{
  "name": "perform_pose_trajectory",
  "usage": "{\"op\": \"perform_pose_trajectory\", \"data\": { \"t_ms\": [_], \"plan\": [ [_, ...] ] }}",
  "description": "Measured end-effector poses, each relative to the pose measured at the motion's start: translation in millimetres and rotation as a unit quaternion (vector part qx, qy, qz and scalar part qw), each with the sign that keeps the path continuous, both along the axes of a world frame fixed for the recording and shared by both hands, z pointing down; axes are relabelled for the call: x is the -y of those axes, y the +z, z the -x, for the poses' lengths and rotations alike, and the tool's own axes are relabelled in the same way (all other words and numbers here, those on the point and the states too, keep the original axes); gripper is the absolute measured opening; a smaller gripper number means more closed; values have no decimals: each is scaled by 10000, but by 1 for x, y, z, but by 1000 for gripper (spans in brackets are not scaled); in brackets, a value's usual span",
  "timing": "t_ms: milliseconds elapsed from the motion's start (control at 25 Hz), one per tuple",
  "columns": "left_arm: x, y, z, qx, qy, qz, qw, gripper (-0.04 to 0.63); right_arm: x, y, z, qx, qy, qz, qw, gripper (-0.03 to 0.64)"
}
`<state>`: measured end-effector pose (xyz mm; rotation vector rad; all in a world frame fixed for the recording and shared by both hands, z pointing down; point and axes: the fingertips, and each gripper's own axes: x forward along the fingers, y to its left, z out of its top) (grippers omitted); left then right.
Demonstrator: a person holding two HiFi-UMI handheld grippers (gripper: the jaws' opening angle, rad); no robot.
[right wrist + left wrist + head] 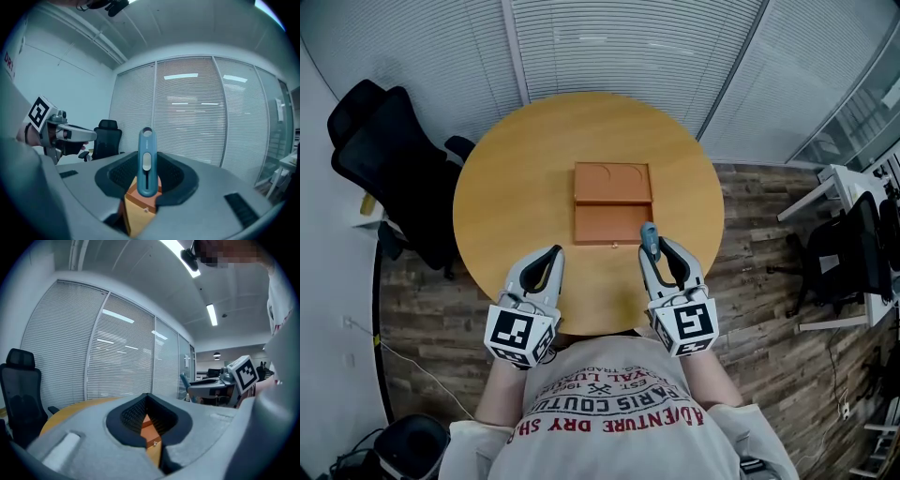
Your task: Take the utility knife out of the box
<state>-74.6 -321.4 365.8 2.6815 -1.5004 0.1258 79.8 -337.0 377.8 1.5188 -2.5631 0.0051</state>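
Indoors: box (613, 202) on round table (516, 187), blinds (628, 47)

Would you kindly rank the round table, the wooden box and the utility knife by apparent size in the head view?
1. Round table, largest.
2. Wooden box.
3. Utility knife, smallest, though held nearer the camera in the right gripper.

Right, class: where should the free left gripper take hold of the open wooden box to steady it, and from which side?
Probably the left wall of the wooden box, approached from the left gripper's own side. It lies flat and opened out, so only its thin upright walls fit between jaws, which must open first.
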Motion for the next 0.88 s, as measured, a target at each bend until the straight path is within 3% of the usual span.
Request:
{"op": "perform_pose_trajectory", "data": {
  "t_ms": [880],
  "plan": [
    [11,9,-8,37,40,149,9999,-5,10,6,-11,-30,126,188,9997,133]
  ]
}}
